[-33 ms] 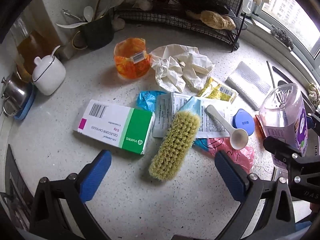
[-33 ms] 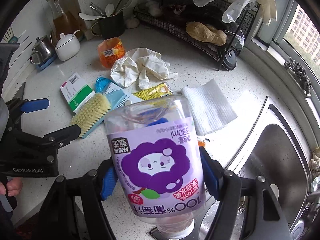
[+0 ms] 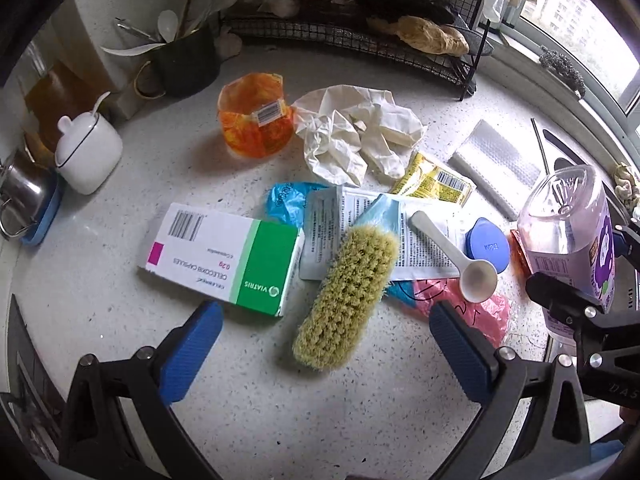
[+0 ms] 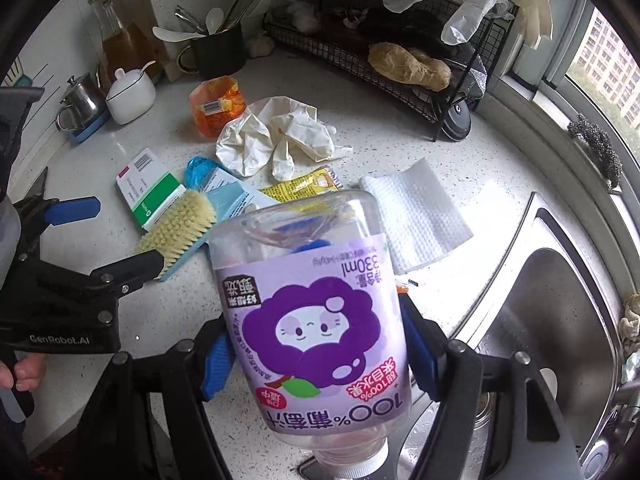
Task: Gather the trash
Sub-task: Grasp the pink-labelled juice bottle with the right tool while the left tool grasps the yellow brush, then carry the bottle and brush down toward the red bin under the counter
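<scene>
My right gripper [image 4: 316, 348] is shut on an empty purple-labelled juice bottle [image 4: 312, 300], held cap-down above the counter edge by the sink; its blue pads press both sides. The bottle [image 3: 568, 220] also shows at the right of the left wrist view. My left gripper [image 3: 322, 312] hangs open over the litter, nothing between its fingers. Below it lie a bristle brush [image 3: 348, 296] and a green-and-white medicine box [image 3: 224, 260]. Further back are crumpled white gloves [image 3: 352, 136], a yellow sachet [image 3: 436, 180], an orange plastic wrapper [image 3: 256, 124], a printed leaflet [image 3: 332, 232], a white scoop [image 3: 460, 256], a blue lid [image 3: 488, 248] and a pink wrapper [image 3: 480, 308].
A steel sink [image 4: 560, 320] lies at the right, with a folded paper towel [image 4: 416, 220] beside it. A black wire rack [image 4: 400, 40] with gloves hung on it, a mug of utensils [image 4: 216, 52], a white lidded bowl [image 4: 130, 96] and a small kettle [image 4: 80, 100] line the back.
</scene>
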A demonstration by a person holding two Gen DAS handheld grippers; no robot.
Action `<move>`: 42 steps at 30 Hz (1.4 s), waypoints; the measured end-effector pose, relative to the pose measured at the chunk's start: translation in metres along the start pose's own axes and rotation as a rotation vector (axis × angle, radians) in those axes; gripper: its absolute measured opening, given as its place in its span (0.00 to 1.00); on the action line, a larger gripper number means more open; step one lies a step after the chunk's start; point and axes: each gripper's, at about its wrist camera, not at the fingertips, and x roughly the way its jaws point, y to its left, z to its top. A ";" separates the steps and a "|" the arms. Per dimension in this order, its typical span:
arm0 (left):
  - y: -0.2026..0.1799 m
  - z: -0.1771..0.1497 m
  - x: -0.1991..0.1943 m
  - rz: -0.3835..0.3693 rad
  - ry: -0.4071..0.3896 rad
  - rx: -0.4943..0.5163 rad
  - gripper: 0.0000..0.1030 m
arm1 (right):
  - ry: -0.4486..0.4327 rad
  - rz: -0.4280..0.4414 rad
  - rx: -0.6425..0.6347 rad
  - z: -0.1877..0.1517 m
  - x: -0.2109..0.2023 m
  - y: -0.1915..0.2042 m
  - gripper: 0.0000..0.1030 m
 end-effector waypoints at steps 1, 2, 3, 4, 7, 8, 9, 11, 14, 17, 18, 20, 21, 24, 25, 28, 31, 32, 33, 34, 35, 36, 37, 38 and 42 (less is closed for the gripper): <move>-0.001 0.003 0.007 -0.008 0.015 0.013 1.00 | 0.007 0.000 0.006 0.001 0.003 -0.001 0.68; -0.003 0.006 0.013 -0.011 0.027 0.026 1.00 | 0.012 0.000 0.011 0.003 0.007 -0.002 0.68; -0.004 0.008 0.018 -0.012 0.034 0.038 1.00 | 0.016 -0.004 0.016 0.003 0.009 -0.004 0.68; -0.005 0.009 0.023 -0.017 0.039 0.046 0.99 | 0.023 -0.008 0.024 0.004 0.011 -0.006 0.68; -0.010 0.013 0.029 -0.006 0.030 0.080 0.96 | 0.043 -0.007 0.041 0.005 0.020 -0.010 0.68; -0.012 0.014 0.030 -0.002 0.031 0.098 0.96 | 0.048 -0.006 0.046 0.005 0.022 -0.012 0.68; -0.014 0.015 0.031 0.004 0.029 0.111 0.96 | 0.052 -0.005 0.051 0.005 0.024 -0.013 0.68; -0.018 0.015 0.031 0.015 0.020 0.127 0.92 | 0.055 -0.007 0.054 0.005 0.026 -0.016 0.67; -0.028 0.018 0.032 0.023 0.013 0.155 0.78 | 0.051 -0.003 0.060 0.007 0.029 -0.020 0.67; -0.032 0.019 0.032 0.038 0.017 0.163 0.69 | 0.048 0.001 0.064 0.009 0.029 -0.024 0.67; -0.032 0.019 0.032 0.038 0.018 0.164 0.68 | 0.045 0.004 0.063 0.009 0.030 -0.025 0.67; -0.034 0.019 0.033 0.042 0.015 0.173 0.68 | 0.043 0.007 0.059 0.009 0.029 -0.025 0.67; -0.033 0.019 0.033 0.044 0.008 0.179 0.68 | 0.042 0.008 0.057 0.008 0.029 -0.025 0.67; -0.032 0.019 0.033 0.045 -0.004 0.188 0.68 | 0.042 0.007 0.050 0.008 0.029 -0.023 0.67; -0.031 0.019 0.033 0.047 -0.005 0.195 0.68 | 0.043 0.009 0.049 0.008 0.029 -0.023 0.67; -0.032 0.022 0.036 0.050 -0.008 0.198 0.66 | 0.048 0.011 0.050 0.007 0.029 -0.022 0.67; -0.030 0.026 0.033 0.025 0.008 0.175 0.35 | 0.043 0.011 0.053 0.007 0.028 -0.024 0.67; -0.028 0.026 0.034 0.010 0.015 0.157 0.35 | 0.040 0.012 0.054 0.007 0.027 -0.024 0.67; -0.027 0.025 0.033 0.006 0.013 0.152 0.35 | 0.038 0.011 0.051 0.007 0.026 -0.024 0.67; -0.028 0.023 0.032 0.010 0.009 0.155 0.35 | 0.035 0.011 0.046 0.007 0.025 -0.022 0.67; -0.029 0.022 0.031 0.014 0.007 0.160 0.35 | 0.033 0.012 0.044 0.006 0.024 -0.022 0.67; -0.029 0.021 0.029 0.013 0.003 0.156 0.35 | 0.031 0.015 0.044 0.006 0.023 -0.021 0.67; -0.029 0.020 0.026 0.006 -0.002 0.146 0.35 | 0.029 0.019 0.044 0.005 0.022 -0.021 0.67; -0.029 0.019 0.023 0.001 -0.006 0.136 0.35 | 0.027 0.022 0.045 0.005 0.020 -0.020 0.67; -0.029 0.013 0.006 0.006 -0.027 0.090 0.35 | 0.011 0.036 0.034 0.002 0.012 -0.019 0.67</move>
